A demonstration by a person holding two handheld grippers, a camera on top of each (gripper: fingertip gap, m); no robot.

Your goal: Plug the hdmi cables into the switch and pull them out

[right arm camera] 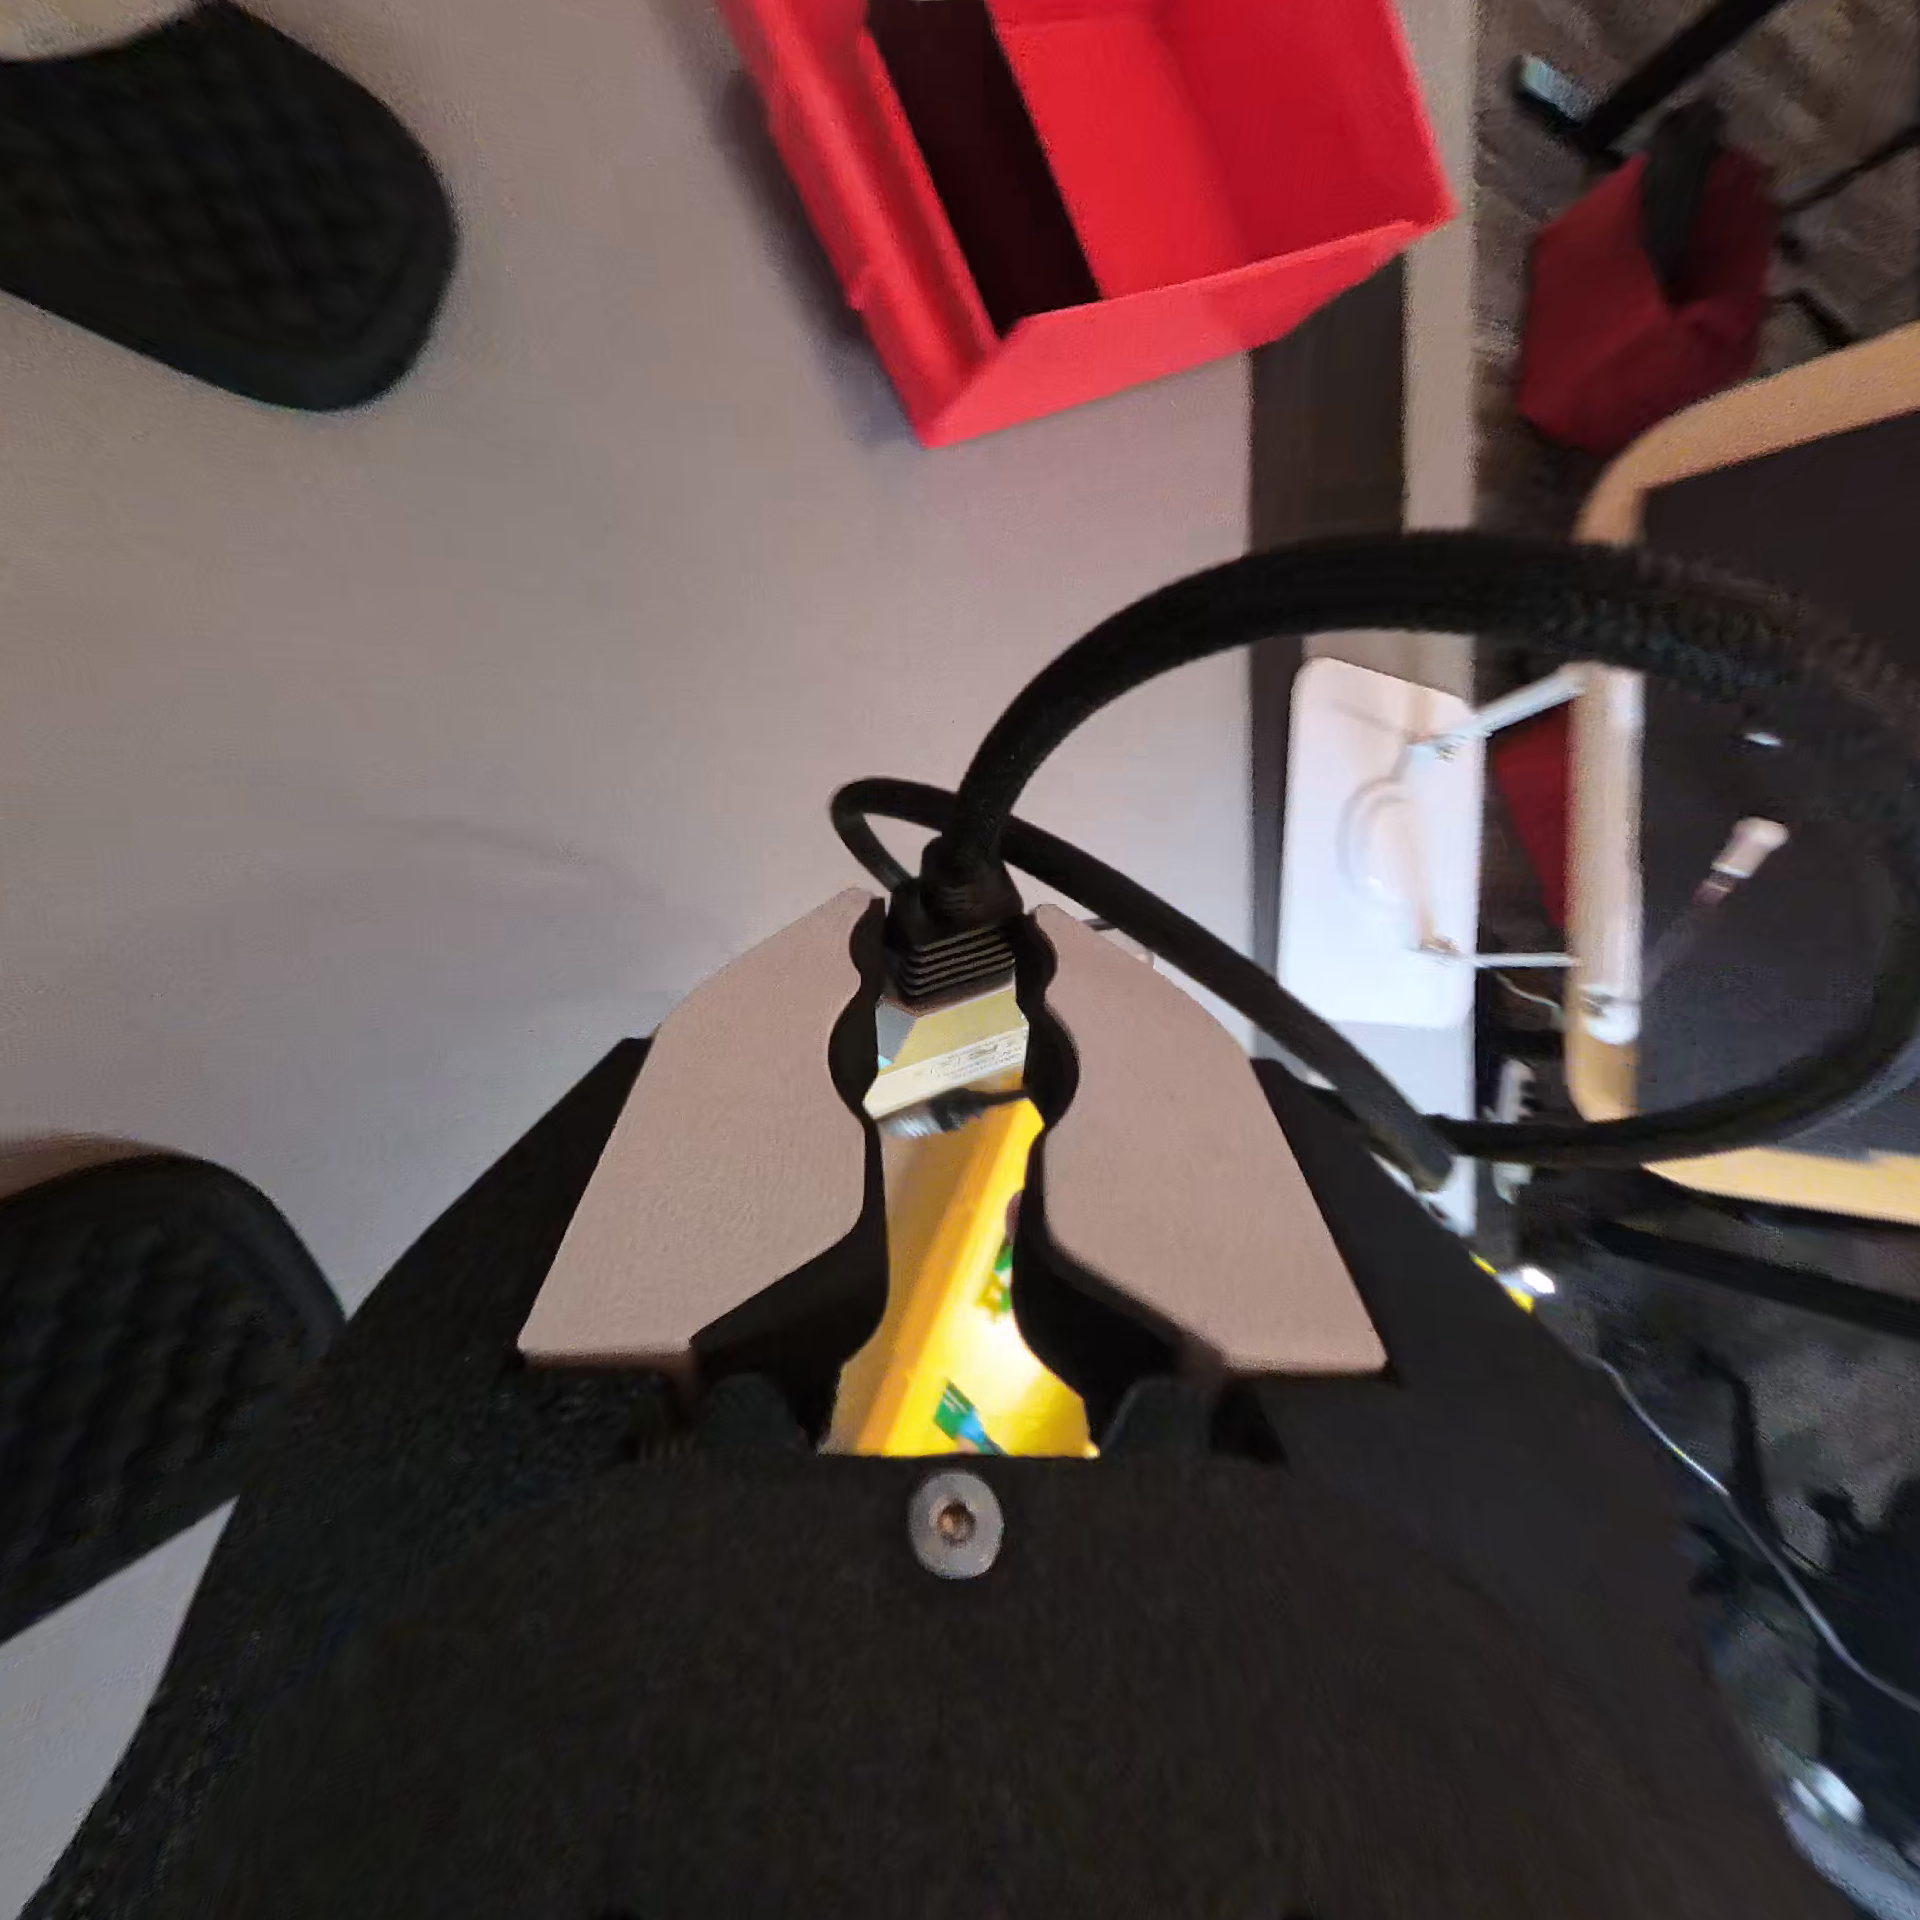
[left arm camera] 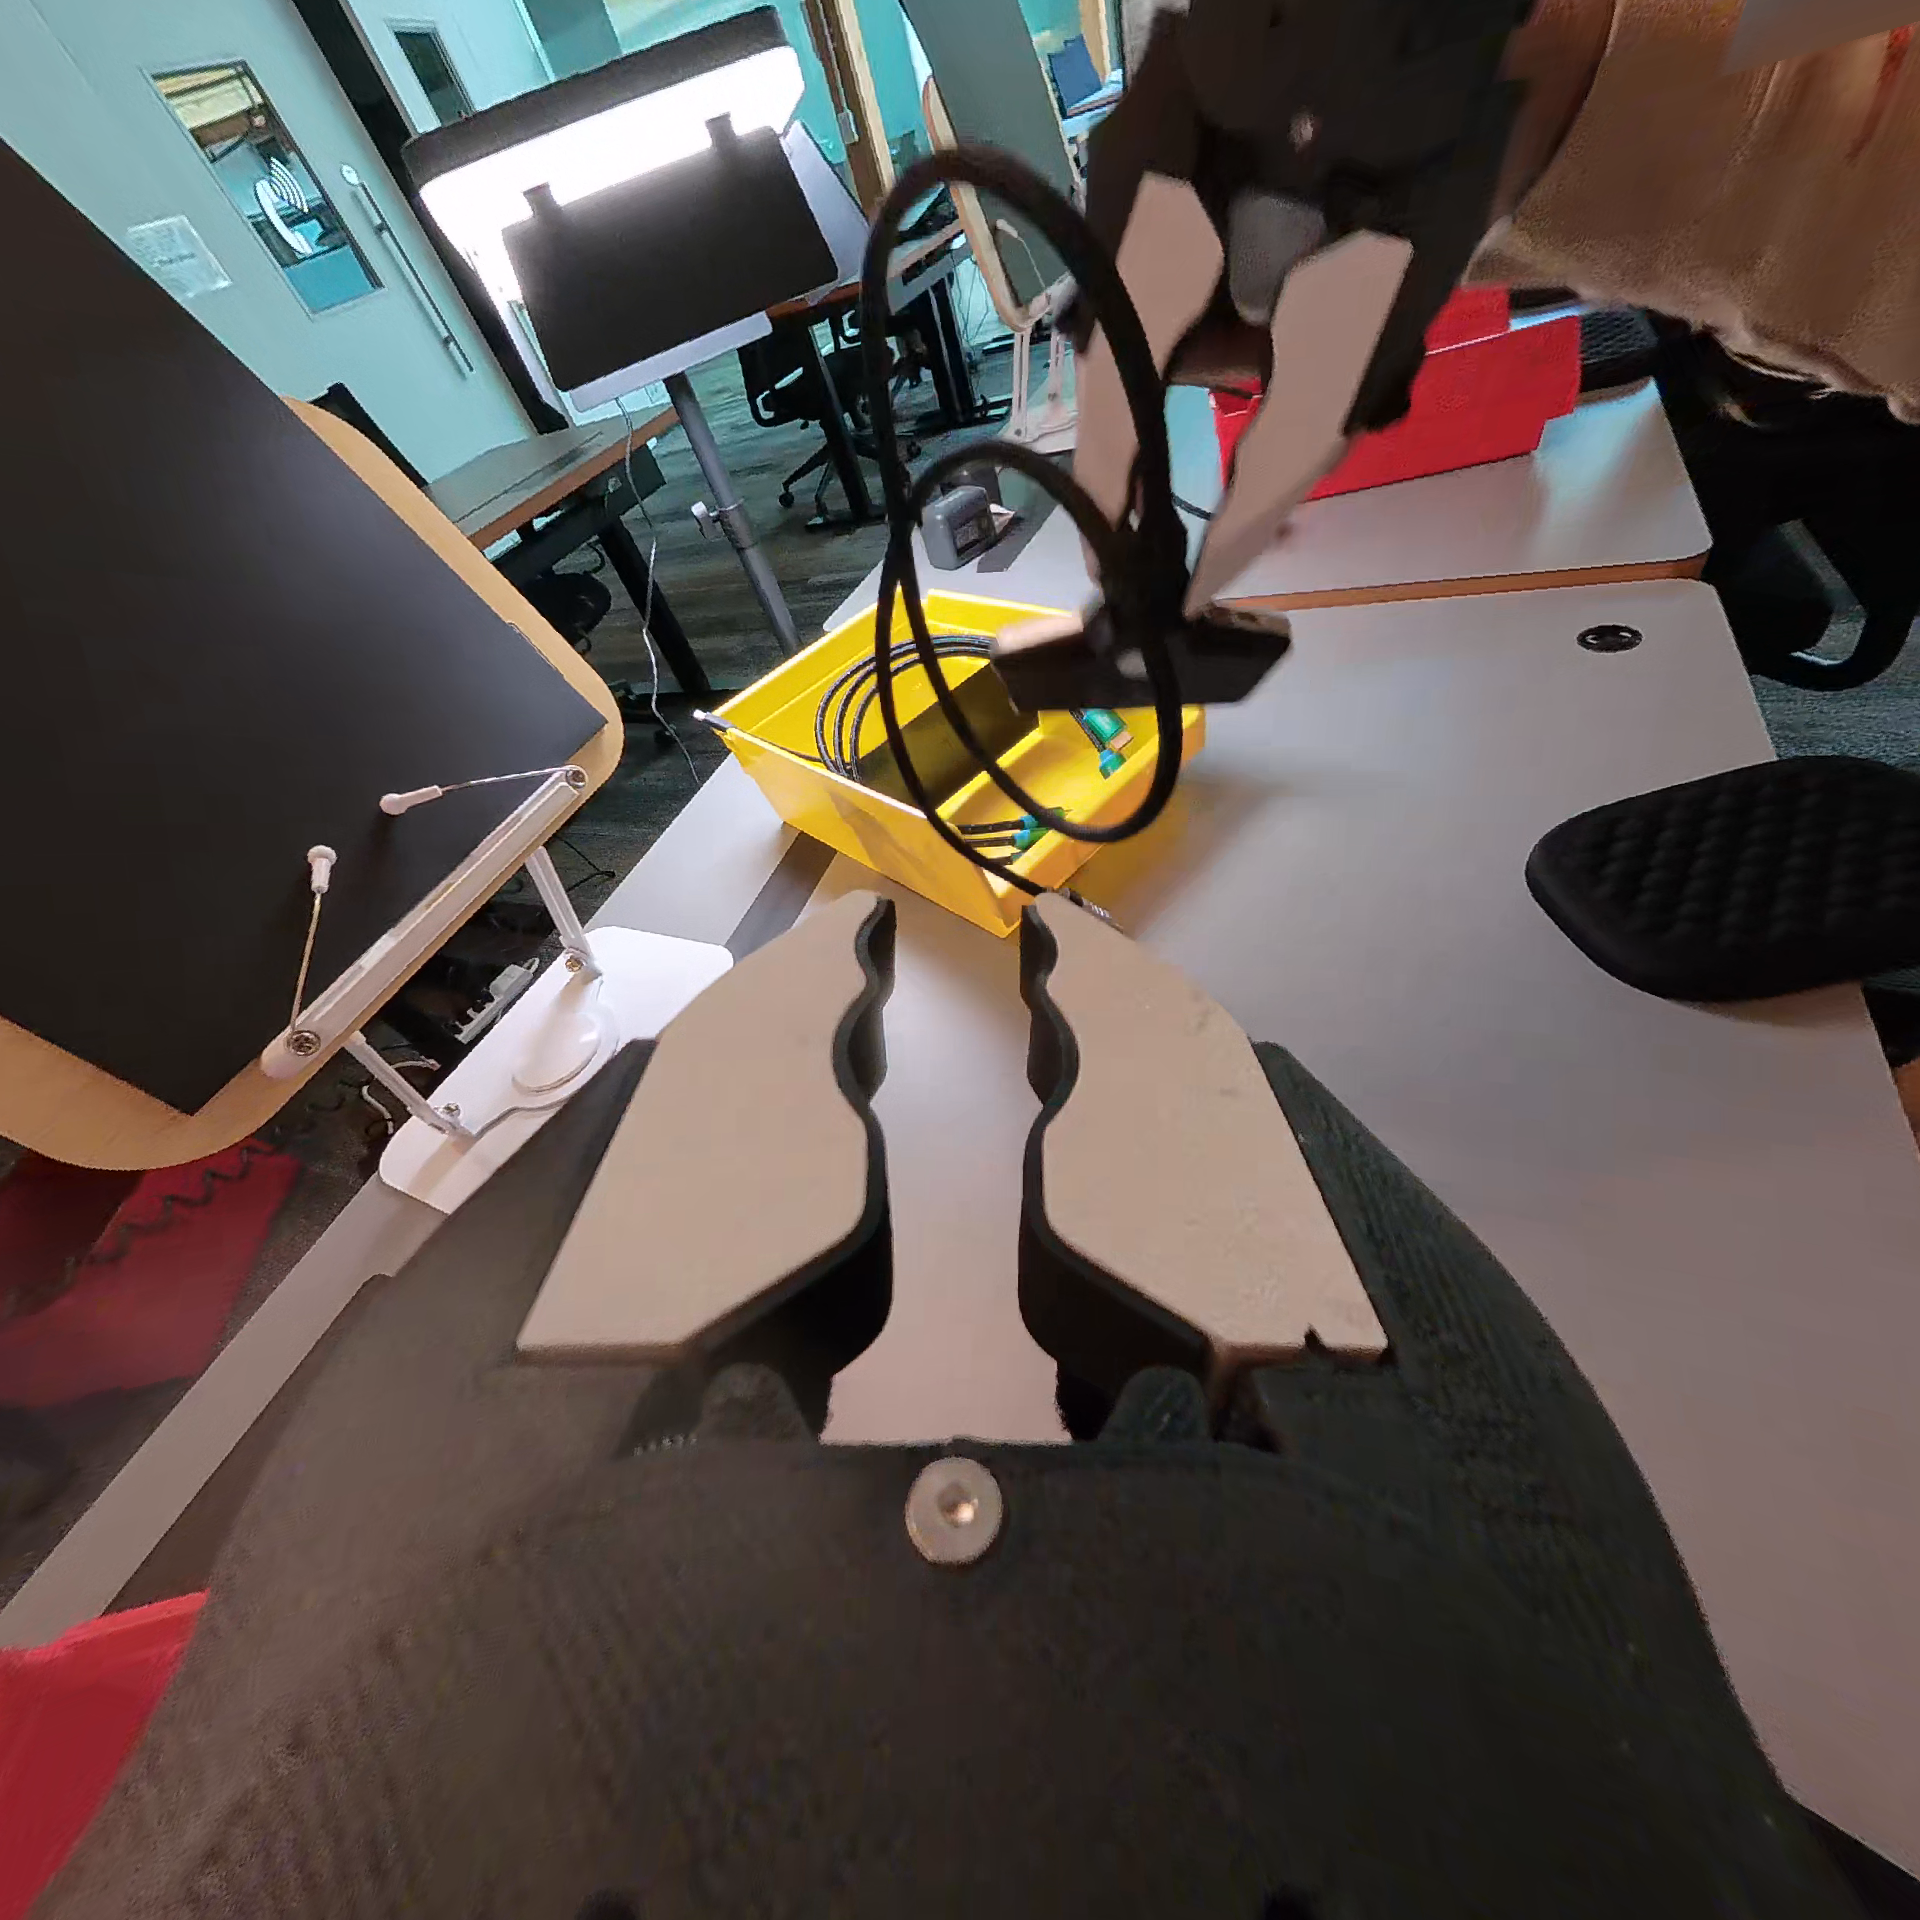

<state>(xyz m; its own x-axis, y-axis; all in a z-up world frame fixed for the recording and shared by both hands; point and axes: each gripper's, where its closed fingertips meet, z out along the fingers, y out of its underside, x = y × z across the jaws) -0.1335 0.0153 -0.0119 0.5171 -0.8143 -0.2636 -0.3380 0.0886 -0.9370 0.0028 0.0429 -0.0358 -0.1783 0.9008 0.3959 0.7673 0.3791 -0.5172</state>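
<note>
Above the yellow bin (left arm camera: 883,821), right fingers (right arm camera: 1143,1091) clamp an HDMI plug (right arm camera: 951,997); left fingers (left arm camera: 748,1122) gape empty.

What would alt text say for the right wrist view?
The right gripper is shut on an HDMI cable plug, its black braided cable looping away to the right. Below lie a grey table, a red bin and a yellow bin.

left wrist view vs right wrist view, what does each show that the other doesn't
Only the left wrist view: the open left gripper over the desk, a monitor, and the right gripper seen from outside, lifting the cable above the yellow tray.

Only the right wrist view: the plug close up, pinched between the jaws.

Both: the black cable, the red bin, the tray.
</note>
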